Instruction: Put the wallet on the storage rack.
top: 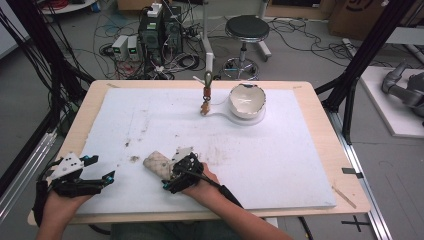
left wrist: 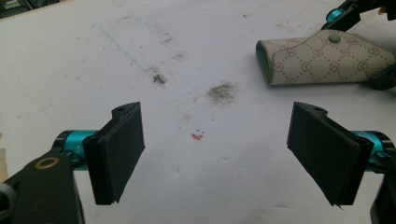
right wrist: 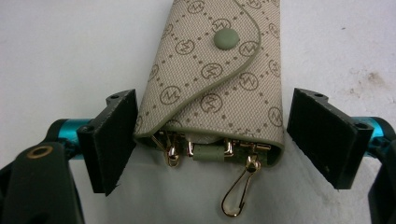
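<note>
With my right gripper straddling the beige monogram fabric key case, its jaws stand open: left pad just touching the edge, right pad apart, so no grip yet. The case lies flat on the white foam board near the front edge, hook end toward me, prob. so I can pinch it across. Left gripper idles open and empty, w/ room to assist. Far back: white cracked bowl, small brown figure.

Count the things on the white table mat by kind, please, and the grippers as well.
Key case: 1
Bowl: 1
Small stand with clip: 1
Grippers: 2, left gripper, right gripper
Total: 5
</note>
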`<state>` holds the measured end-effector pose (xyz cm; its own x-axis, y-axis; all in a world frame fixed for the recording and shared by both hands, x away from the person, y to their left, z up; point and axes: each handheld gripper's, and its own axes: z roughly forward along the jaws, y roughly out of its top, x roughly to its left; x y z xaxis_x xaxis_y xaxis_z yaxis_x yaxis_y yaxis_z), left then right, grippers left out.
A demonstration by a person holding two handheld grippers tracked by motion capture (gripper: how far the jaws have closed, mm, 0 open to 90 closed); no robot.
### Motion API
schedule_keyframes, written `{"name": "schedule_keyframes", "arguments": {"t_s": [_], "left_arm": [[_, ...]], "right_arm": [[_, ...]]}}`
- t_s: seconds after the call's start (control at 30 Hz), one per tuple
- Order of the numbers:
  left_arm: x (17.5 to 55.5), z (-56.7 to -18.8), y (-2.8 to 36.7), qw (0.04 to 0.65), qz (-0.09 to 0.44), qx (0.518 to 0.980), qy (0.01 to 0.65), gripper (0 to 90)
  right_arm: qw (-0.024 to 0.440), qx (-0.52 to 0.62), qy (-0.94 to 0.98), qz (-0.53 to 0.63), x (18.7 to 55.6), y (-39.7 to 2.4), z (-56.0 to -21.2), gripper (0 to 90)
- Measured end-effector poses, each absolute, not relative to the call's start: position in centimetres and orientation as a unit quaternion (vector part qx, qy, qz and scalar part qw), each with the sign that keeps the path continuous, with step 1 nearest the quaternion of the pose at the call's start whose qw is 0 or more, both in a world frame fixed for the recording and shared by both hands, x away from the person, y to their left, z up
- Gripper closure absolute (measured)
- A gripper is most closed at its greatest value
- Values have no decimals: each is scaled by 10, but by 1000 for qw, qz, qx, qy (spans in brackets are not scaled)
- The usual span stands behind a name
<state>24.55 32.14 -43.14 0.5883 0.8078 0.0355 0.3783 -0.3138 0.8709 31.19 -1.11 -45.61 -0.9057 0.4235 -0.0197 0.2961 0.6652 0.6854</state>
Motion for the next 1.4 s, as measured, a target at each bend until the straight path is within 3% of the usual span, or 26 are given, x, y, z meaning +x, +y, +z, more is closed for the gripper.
{"name": "schedule_keyframes", "arguments": {"t_s": [0.17,0.37,0.8,1.4], "left_arm": [[246,-433,320,438,241,777,384,188],[244,-431,323,445,251,767,389,188],[244,-429,329,478,250,741,399,188],[265,-427,308,481,238,750,386,188]], "right_arm": [[84,200,908,359,312,-11,-456,196],[76,189,908,367,314,-16,-453,340],[77,188,901,384,320,-34,-438,364],[116,240,859,438,342,-123,-397,365]]}}
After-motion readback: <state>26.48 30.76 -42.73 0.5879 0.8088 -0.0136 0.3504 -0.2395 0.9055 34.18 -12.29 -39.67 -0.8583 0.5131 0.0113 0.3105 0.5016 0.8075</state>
